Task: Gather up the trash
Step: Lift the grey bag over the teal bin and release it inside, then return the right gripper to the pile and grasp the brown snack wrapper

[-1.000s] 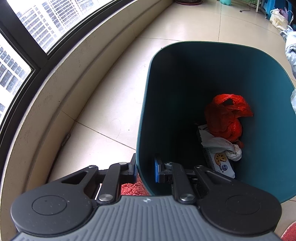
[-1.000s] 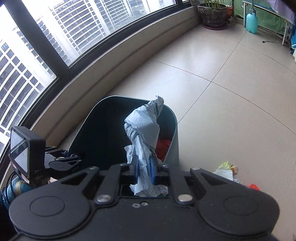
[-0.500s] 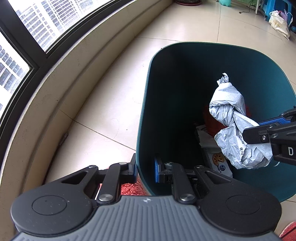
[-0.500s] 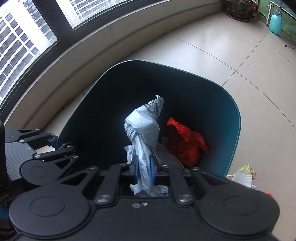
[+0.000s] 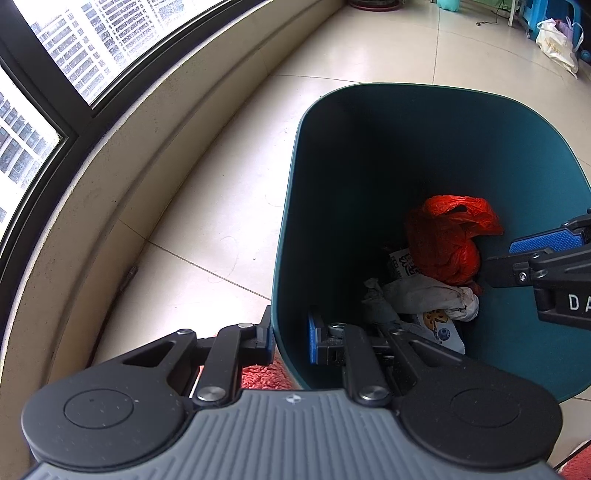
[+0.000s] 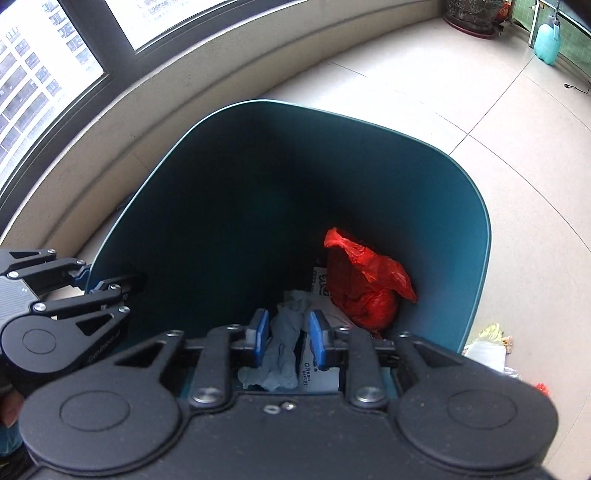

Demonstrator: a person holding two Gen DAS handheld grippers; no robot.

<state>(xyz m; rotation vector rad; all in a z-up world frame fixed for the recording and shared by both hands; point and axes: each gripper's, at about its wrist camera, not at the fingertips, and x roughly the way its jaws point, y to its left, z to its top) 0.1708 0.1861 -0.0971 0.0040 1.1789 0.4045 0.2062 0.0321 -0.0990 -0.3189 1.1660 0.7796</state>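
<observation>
My left gripper (image 5: 290, 339) is shut on the near rim of the teal trash bin (image 5: 406, 86), one pad outside the wall and one inside. My right gripper (image 6: 288, 332) hangs over the bin (image 6: 332, 110) with its jaws opening. The crumpled grey plastic bag (image 6: 284, 343) shows between them, sunk low in the bin, and the pads do not press it. In the left wrist view the right gripper (image 5: 517, 254) reaches in from the right, and the grey bag (image 5: 376, 306) lies among the trash. A red plastic bag (image 5: 450, 240) (image 6: 365, 288) and white paper packaging sit on the bin's bottom.
A curved low wall with windows runs along the left. Loose trash (image 6: 487, 343) lies on the tiled floor right of the bin. A red mat (image 5: 258, 373) lies under the bin's near side. A plant pot (image 6: 472, 14) and a teal bottle (image 6: 546, 44) stand far back.
My right gripper came down over the bin with the grey bag upright in its jaws. The jaws have since parted and the bag has dropped into the bin. The left gripper has not moved.
</observation>
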